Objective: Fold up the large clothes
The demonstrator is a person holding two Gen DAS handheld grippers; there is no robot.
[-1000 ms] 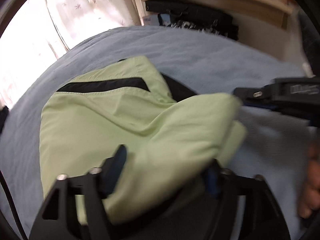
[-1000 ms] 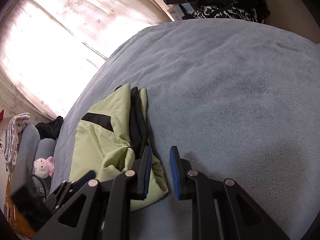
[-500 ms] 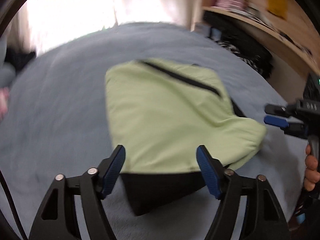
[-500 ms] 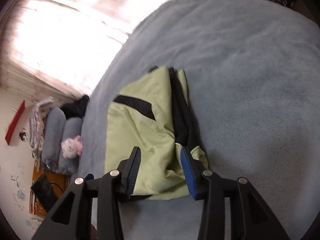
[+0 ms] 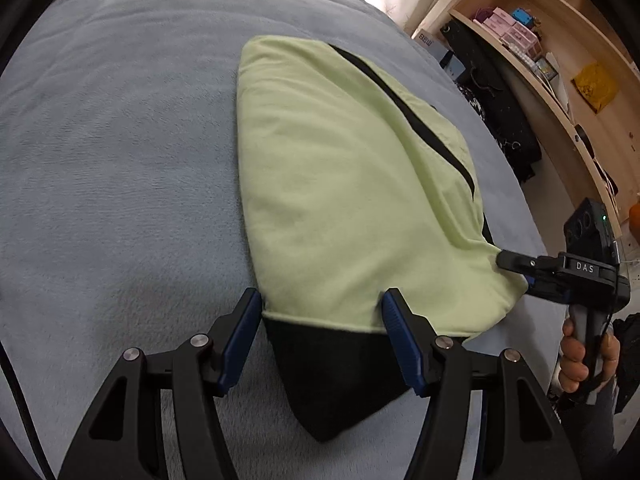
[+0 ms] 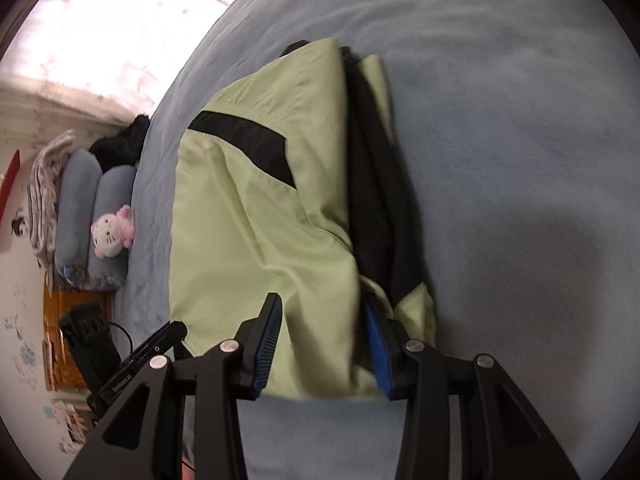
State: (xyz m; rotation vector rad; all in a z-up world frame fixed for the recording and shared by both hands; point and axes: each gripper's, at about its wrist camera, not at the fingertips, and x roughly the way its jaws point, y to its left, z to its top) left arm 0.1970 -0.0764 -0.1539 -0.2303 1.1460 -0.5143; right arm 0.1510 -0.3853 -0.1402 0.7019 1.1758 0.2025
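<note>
Pale green jacket [image 5: 340, 184] with black panels lies folded into a thick bundle on the grey-blue blanket [image 5: 120, 160] that covers the bed. At its near end a black layer sticks out from under the green. My left gripper [image 5: 322, 334] stands over that end with its blue pads spread; the jaws have just been closing a little, the hem lies between them, and neither pad presses on it. My right gripper [image 6: 324, 344] sits at the bundle's other corner, its jaws narrower and just closing, a fold of green cloth bunched between them; the blur keeps me from telling whether the pads truly pinch it. From the left wrist view, my right hand [image 5: 586, 354] grips its handle beside the bed's edge. A pink-and-white plush toy [image 6: 112, 232] rests against grey pillows [image 6: 92, 204].
</note>
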